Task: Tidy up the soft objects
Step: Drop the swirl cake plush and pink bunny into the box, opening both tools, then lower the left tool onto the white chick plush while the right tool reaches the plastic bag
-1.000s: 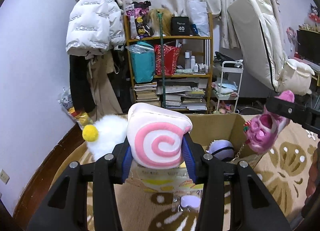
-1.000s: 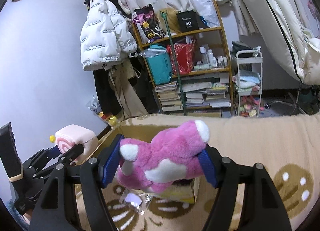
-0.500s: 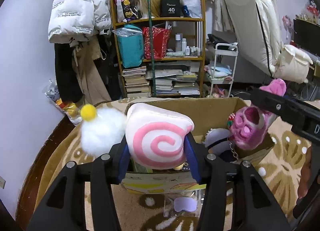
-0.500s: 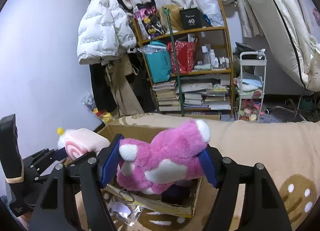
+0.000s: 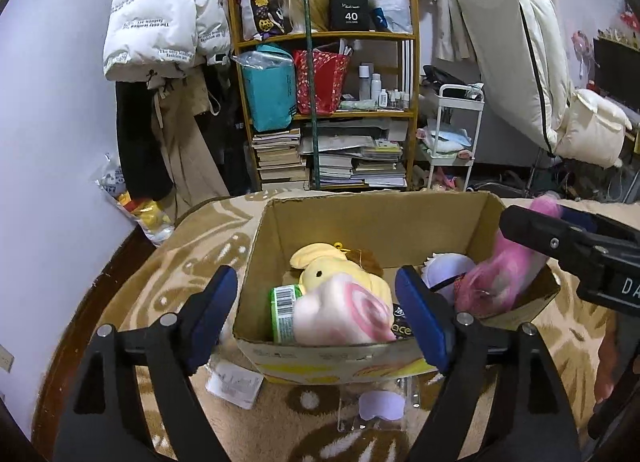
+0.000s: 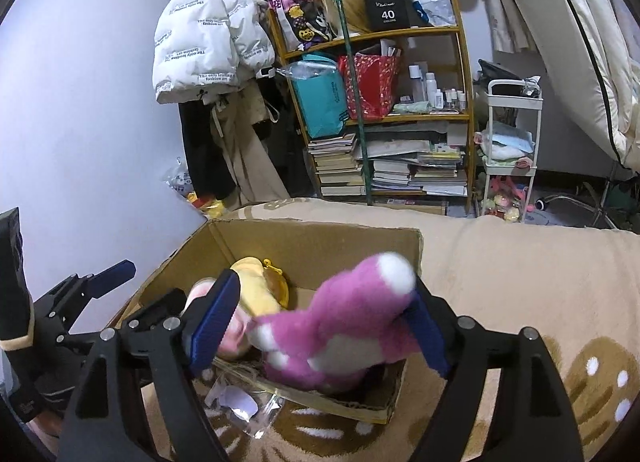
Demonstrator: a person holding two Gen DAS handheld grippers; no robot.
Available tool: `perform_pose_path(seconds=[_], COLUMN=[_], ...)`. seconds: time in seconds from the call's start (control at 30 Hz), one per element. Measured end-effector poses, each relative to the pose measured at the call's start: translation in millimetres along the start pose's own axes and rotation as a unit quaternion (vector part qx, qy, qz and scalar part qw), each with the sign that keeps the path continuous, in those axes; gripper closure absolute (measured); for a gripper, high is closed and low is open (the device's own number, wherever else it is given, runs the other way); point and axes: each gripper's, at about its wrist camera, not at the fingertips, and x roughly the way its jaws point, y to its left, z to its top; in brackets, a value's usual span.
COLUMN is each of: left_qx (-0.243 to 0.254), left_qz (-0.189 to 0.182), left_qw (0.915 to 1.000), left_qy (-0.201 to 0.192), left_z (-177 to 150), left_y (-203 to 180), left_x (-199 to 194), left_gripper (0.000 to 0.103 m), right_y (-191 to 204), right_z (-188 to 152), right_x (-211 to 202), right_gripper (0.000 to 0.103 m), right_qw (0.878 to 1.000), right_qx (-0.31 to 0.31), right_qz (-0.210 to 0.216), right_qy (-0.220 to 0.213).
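An open cardboard box (image 5: 380, 218) stands on the patterned rug; it also shows in the right wrist view (image 6: 320, 234). My left gripper (image 5: 320, 318) is open over the box's near edge. The pink swirl plush (image 5: 344, 316) lies blurred inside the box, below the jaws, beside a yellow plush (image 5: 324, 270) and a green-labelled item (image 5: 284, 312). My right gripper (image 6: 320, 326) is open above the box's right side. The magenta plush (image 6: 352, 322) is blurred between its pads and dropping into the box; it also shows in the left wrist view (image 5: 500, 278).
A clear plastic packet (image 5: 380, 408) and a paper tag (image 5: 236, 384) lie on the rug (image 6: 520, 274) before the box. A cluttered bookshelf (image 5: 332, 110), hanging coats (image 5: 164, 22), a white cart (image 5: 456, 134) and a leaning mattress (image 5: 516, 42) stand behind.
Both grippers lowered toward the box and opened. The swirl plush left the left jaws and fell into the box. The magenta plush has come loose from the right jaws and is falling.
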Motion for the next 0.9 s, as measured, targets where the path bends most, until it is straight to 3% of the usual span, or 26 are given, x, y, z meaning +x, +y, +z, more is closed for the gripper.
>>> perform_pose_path(seconds=[0.33, 0.47, 0.6, 0.9], left_qx=[0.002, 0.001, 0.012, 0.017], left_qz=[0.003, 0.014, 0.03, 0.051], left_qw=[0.9999, 0.9998, 0.9992, 0.9945], left_qy=[0.011, 0.013, 0.022, 0.09], left_z=[-3, -3, -3, -14], left_y=[5, 12, 19, 53], left_x=[-10, -21, -34, -59], left_gripper=[0.021, 0.009, 0.008, 0.007], right_y=[0, 4, 12, 40], right_z=[-3, -5, -13, -37], right_x=[-6, -8, -14, -22], right_gripper=[0.012, 0.006, 0.001, 0.0], right_qw=[1.0, 1.0, 1.0, 0.999], right_qx=[0.009, 0.009, 0.007, 0.001], right_qz=[0.001, 0.002, 0.002, 0.008], right_qy=[0.001, 0.005, 0.013, 0.048])
